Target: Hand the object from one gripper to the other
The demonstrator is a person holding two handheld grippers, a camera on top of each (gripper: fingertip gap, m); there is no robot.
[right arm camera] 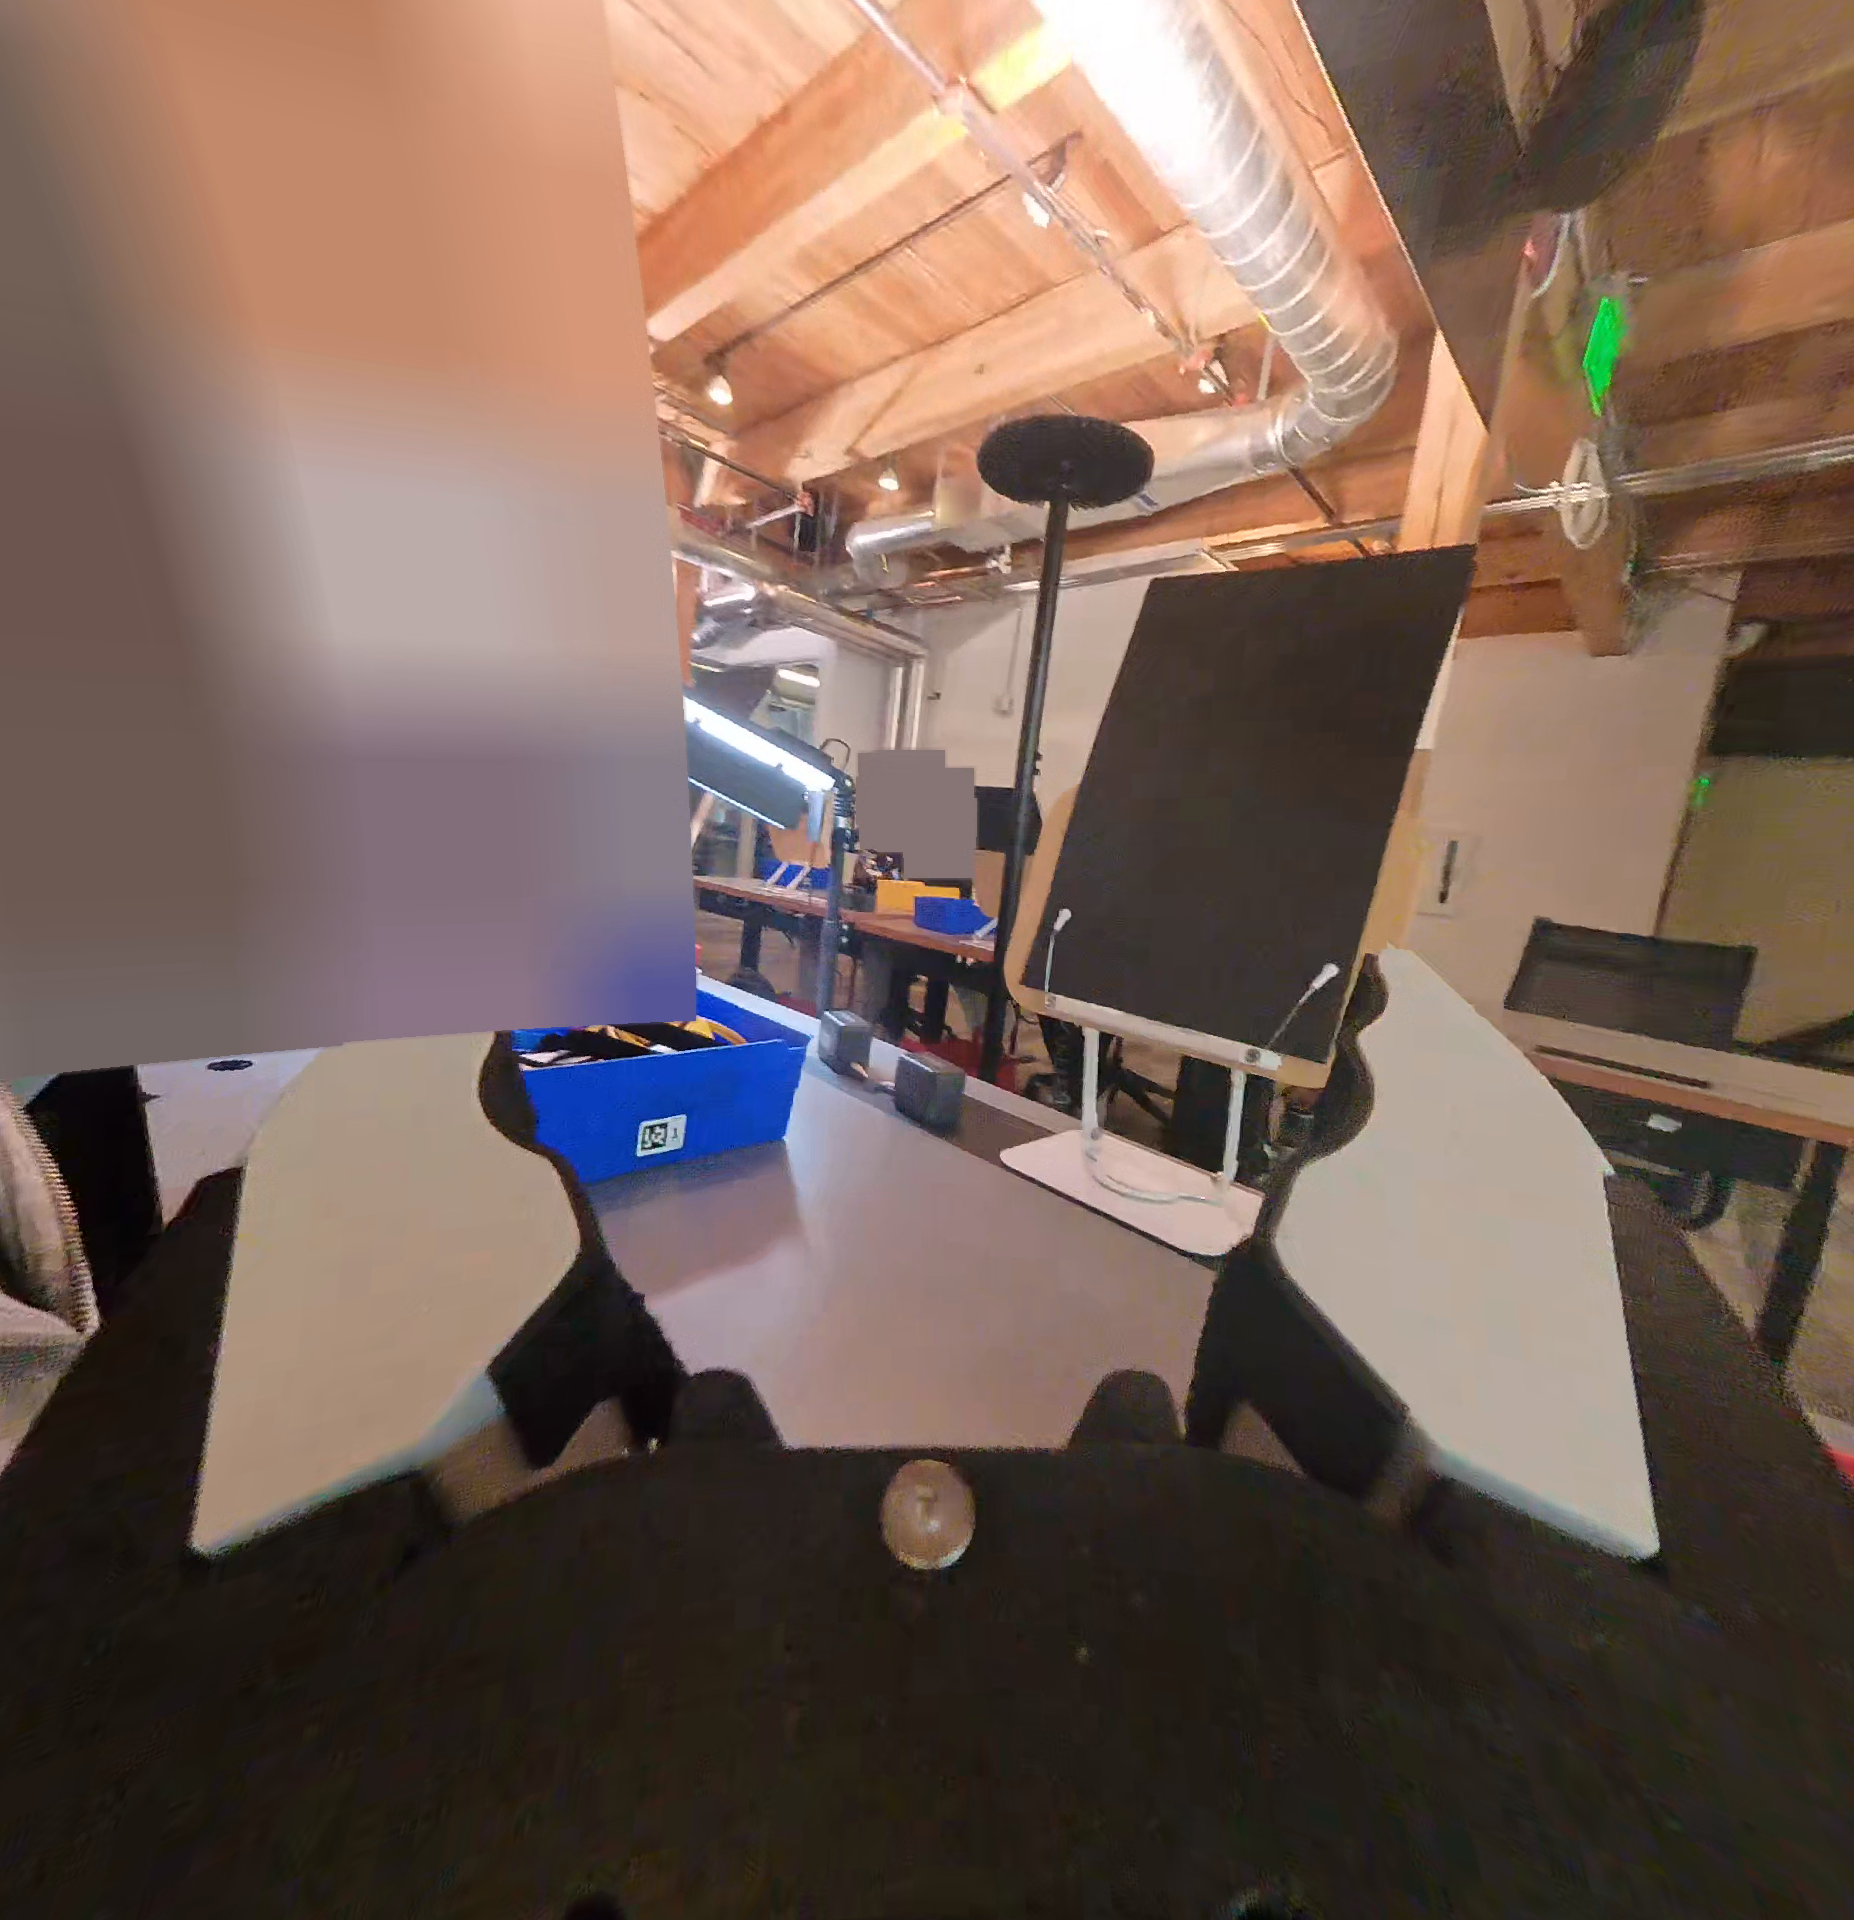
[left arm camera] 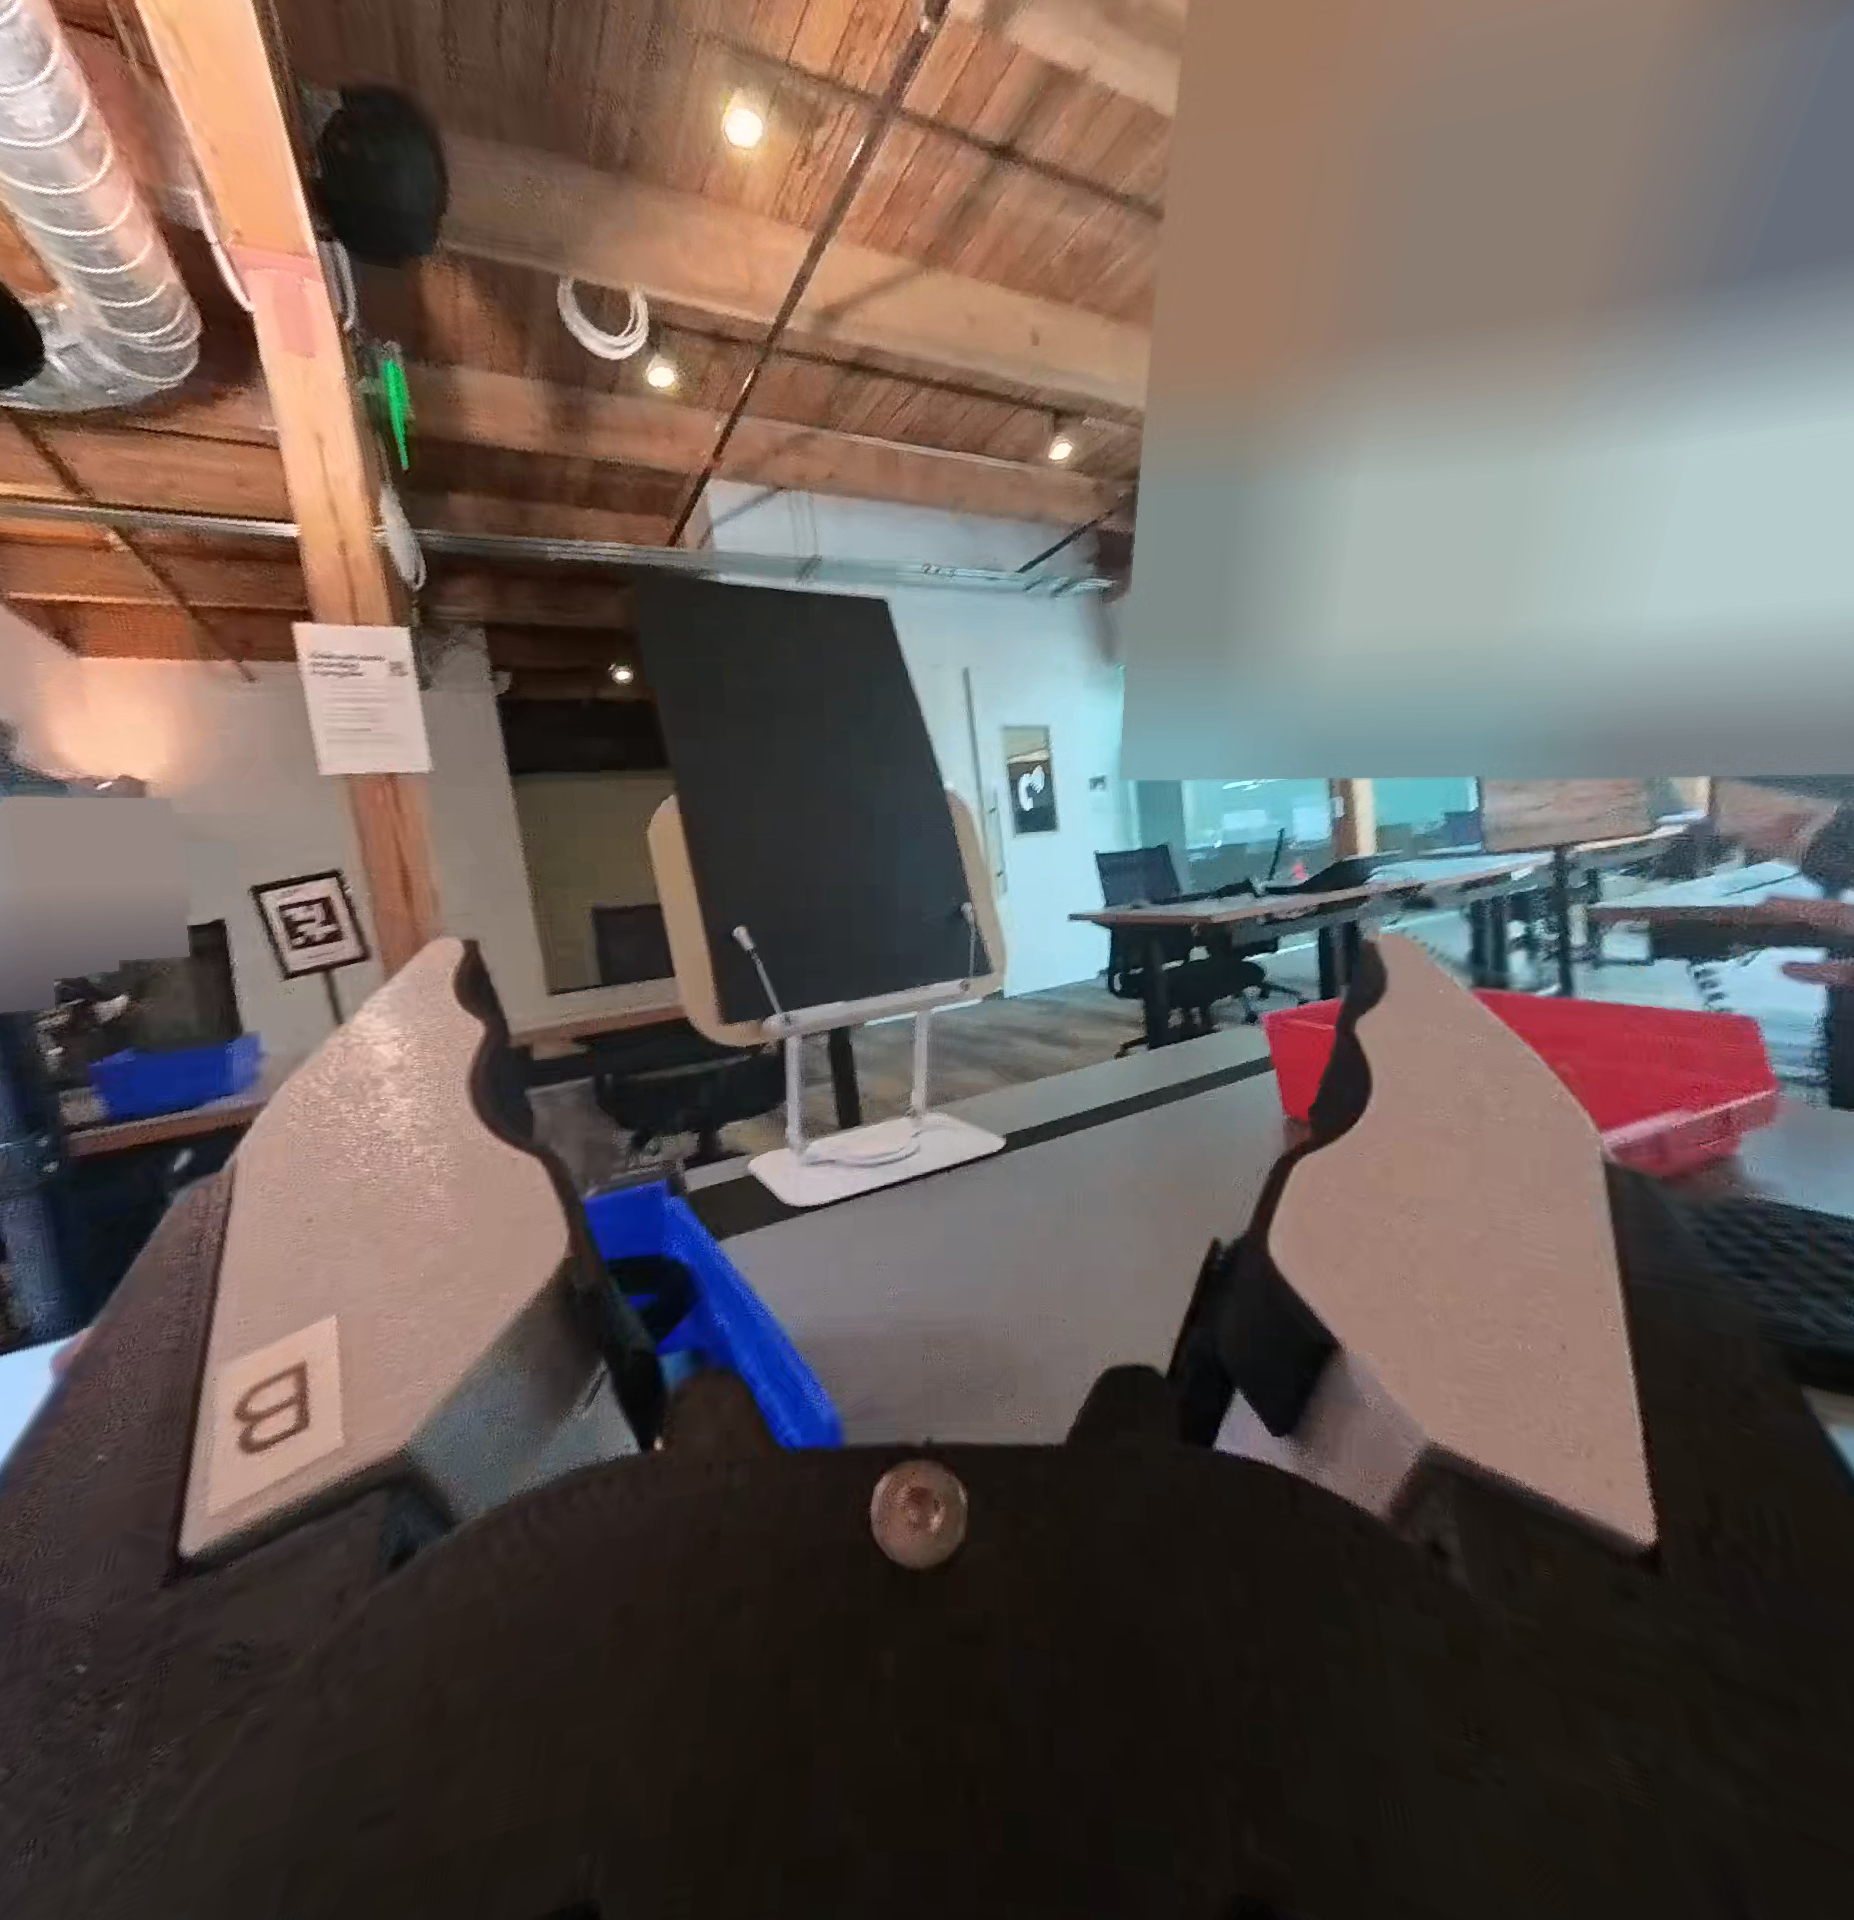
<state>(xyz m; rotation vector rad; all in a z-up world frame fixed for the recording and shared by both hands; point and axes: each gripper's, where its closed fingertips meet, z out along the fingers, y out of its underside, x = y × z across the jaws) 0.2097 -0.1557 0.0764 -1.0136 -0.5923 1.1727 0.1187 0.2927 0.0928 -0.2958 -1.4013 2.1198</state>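
Both grippers hover above a grey table (left arm camera: 964,1288) in a timber-ceilinged workshop, each with its jaws spread wide and nothing between them. The left gripper (left arm camera: 918,1049) points over the tabletop toward a black board (left arm camera: 798,800) propped on a white wire stand (left arm camera: 876,1138) at the far edge; a blue bin (left arm camera: 741,1351) sits low and near, partly hidden behind the gripper's left finger, and a red bin (left arm camera: 1629,1060) lies to the right, behind its right finger. The right gripper (right arm camera: 923,1039) faces the same board (right arm camera: 1245,800) and stand (right arm camera: 1131,1184) from farther left, with the blue bin (right arm camera: 674,1101) on the table (right arm camera: 881,1268) ahead to its left, holding dark and yellow items too small to make out. Two small grey boxes (right arm camera: 928,1086) rest at the table's far edge between bin and stand. Which thing is to be handed over cannot be told from either view; neither gripper holds it. Desks and chairs fill the far room.
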